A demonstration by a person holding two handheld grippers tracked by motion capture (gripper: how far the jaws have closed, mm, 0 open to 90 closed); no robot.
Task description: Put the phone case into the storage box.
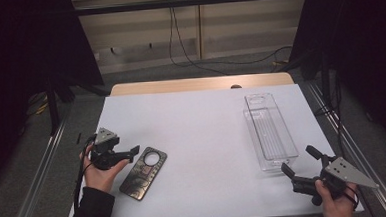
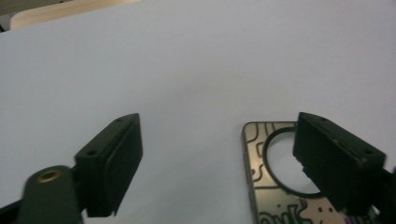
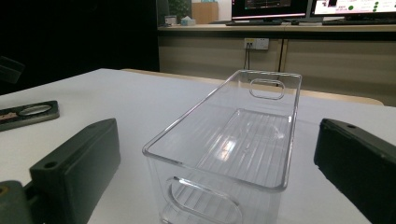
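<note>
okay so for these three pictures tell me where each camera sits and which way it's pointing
High view: above the person's side, looking forward and down at the table; both hands, left gripper and right gripper show.
Left gripper view: rides the left gripper, looking down past open jaws at the phone case.
Right gripper view: rides the right gripper, looking level along the clear bin.
Shared: every view shows the phone case.

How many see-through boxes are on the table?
1. The clear plastic bin sits on the right side of the white table, just ahead of the right hand-held gripper. It looks empty. None seems hidden.
</note>
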